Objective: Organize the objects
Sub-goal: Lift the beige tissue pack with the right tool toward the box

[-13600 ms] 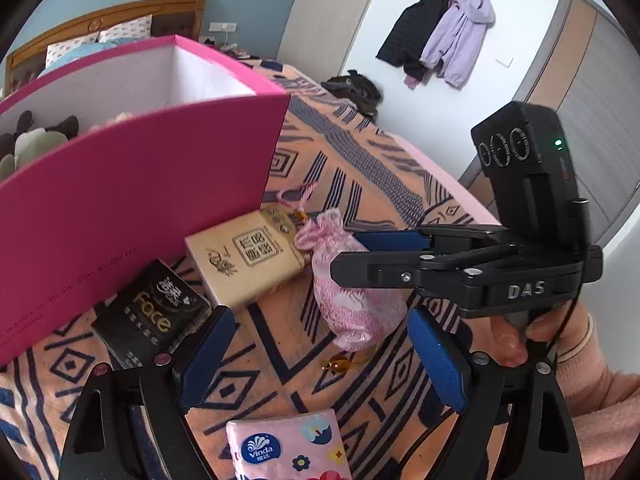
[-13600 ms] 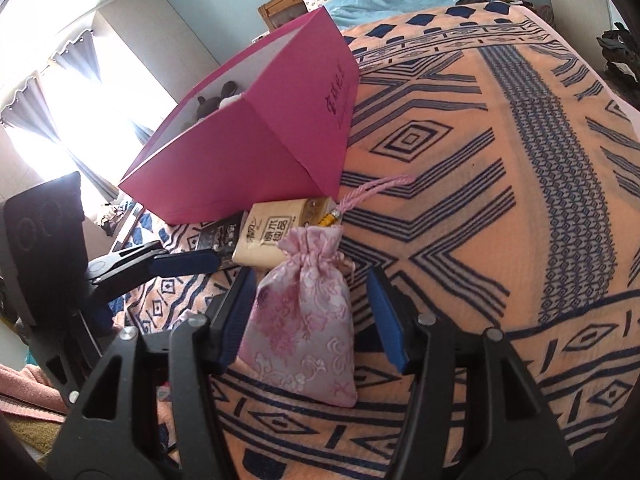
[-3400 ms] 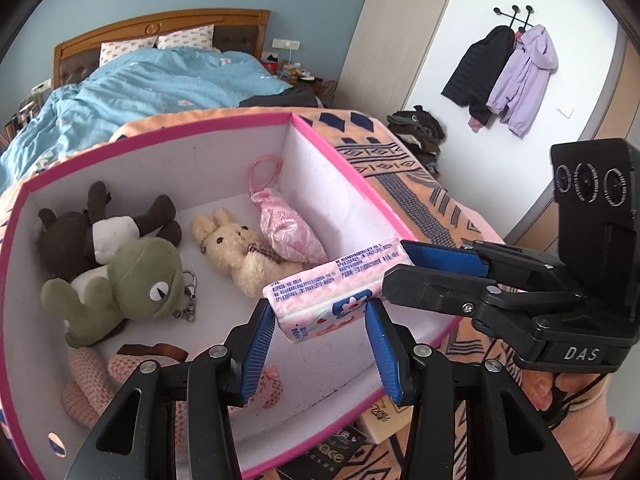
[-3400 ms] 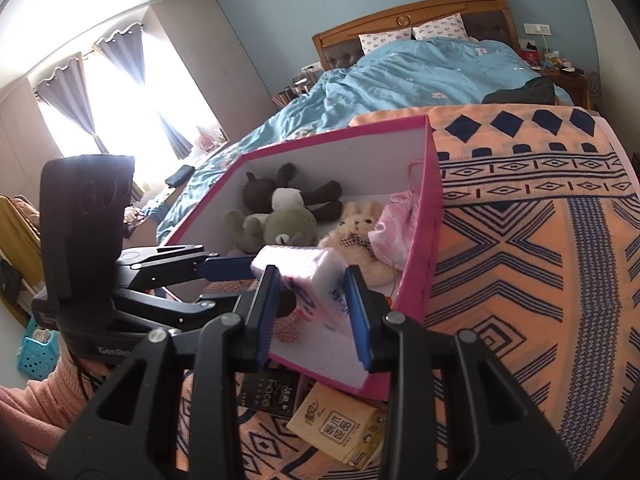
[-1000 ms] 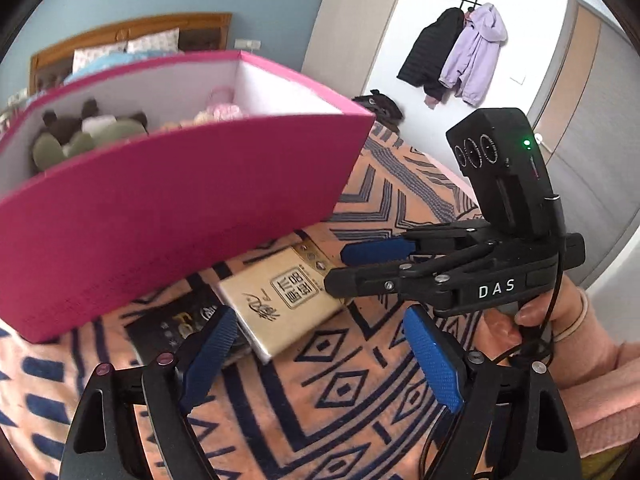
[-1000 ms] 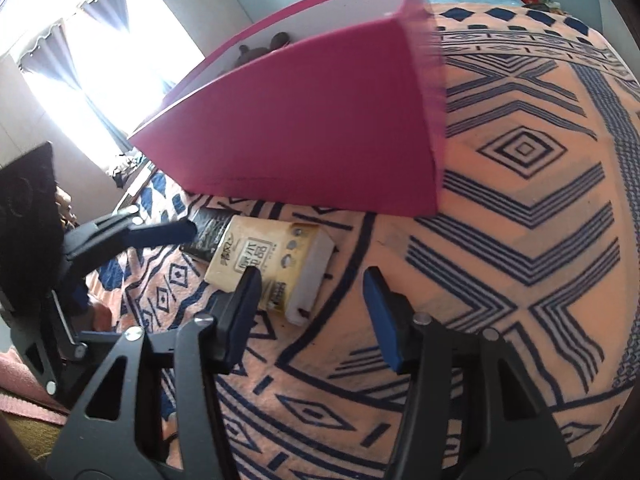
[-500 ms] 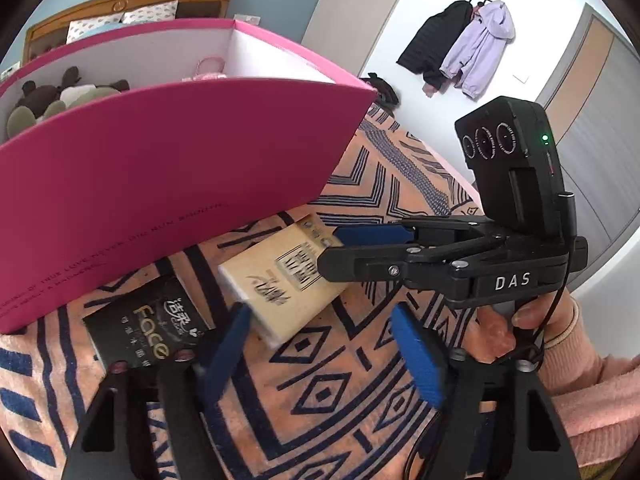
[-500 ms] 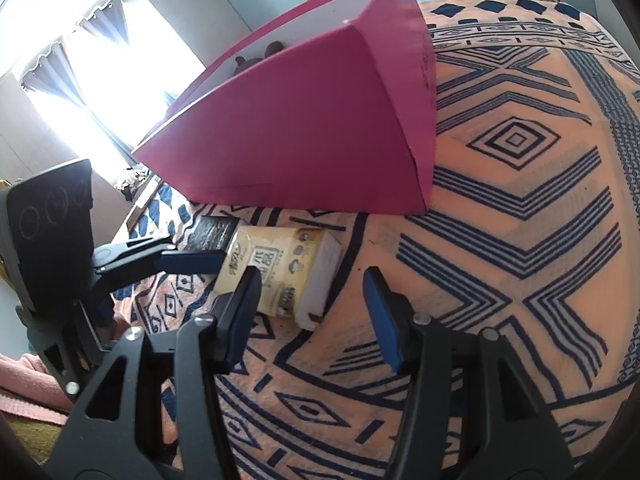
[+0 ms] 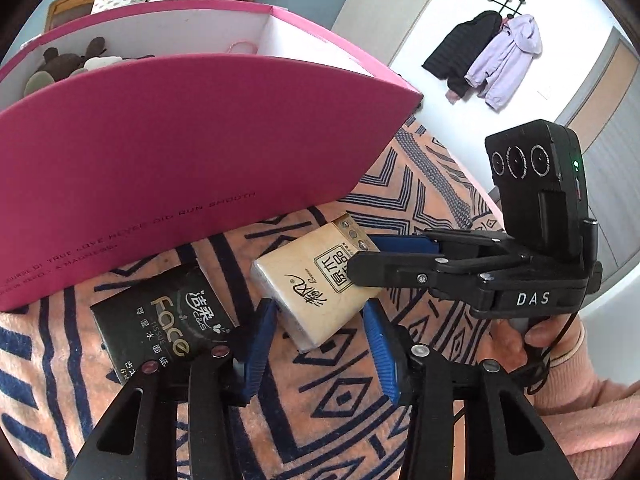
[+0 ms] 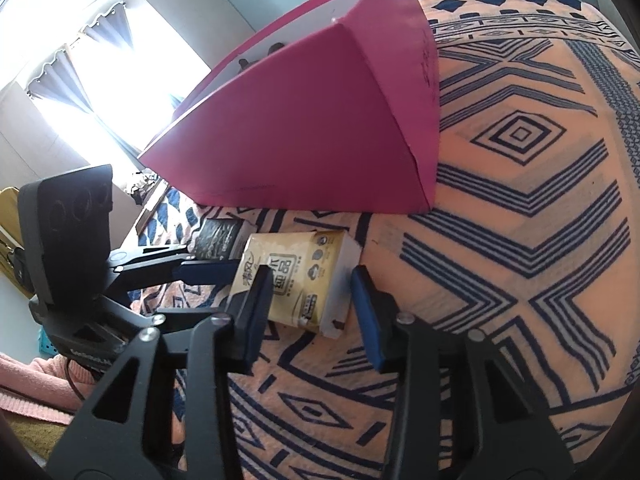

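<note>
Tissue pack point(image 9: 316, 292) shifted beside black pack point(image 9: 160, 320)

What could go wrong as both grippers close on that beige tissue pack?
1. Both the left gripper and right gripper are closing around the same beige tissue pack; their fingers cross closely and could collide.
2. The soft pack may buckle or slip.
3. The black Face tissue pack touches the left finger and may get dragged.

Bed point(image 10: 520, 208) with orange, navy-patterned blanket carries a pink box point(image 9: 180, 152), a black tissue pack point(image 9: 160, 328) and a beige tissue pack point(image 9: 316, 284), side by side.
</note>
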### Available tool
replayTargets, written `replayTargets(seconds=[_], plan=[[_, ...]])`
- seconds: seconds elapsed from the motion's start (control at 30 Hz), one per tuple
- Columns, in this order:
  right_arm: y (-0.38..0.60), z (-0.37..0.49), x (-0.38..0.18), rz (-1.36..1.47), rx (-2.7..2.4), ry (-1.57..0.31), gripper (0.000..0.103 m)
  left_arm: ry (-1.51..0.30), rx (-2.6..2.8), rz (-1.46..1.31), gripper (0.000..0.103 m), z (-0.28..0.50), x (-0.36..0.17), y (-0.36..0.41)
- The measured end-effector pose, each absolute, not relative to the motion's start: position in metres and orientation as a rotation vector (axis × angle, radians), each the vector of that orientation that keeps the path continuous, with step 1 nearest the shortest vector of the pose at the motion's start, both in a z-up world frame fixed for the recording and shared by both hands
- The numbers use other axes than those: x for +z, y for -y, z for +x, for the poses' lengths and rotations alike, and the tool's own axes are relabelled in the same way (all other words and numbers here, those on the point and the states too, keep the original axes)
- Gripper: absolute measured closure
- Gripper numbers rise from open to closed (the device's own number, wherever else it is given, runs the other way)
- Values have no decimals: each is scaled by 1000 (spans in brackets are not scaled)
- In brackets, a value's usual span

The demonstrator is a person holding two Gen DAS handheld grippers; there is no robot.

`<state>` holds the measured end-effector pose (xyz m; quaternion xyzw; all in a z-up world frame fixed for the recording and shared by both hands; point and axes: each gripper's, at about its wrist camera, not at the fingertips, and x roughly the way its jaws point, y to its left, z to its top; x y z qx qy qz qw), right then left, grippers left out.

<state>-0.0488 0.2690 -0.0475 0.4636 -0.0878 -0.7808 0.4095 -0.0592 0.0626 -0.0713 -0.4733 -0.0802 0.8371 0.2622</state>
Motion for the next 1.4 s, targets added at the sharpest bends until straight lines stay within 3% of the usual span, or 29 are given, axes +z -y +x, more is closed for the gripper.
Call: replayTargets(seconds=[1.4], plan=[[-280, -10, 0, 1011, -2048, 206, 62, 140, 2321, -1102, 59, -33, -18, -73]])
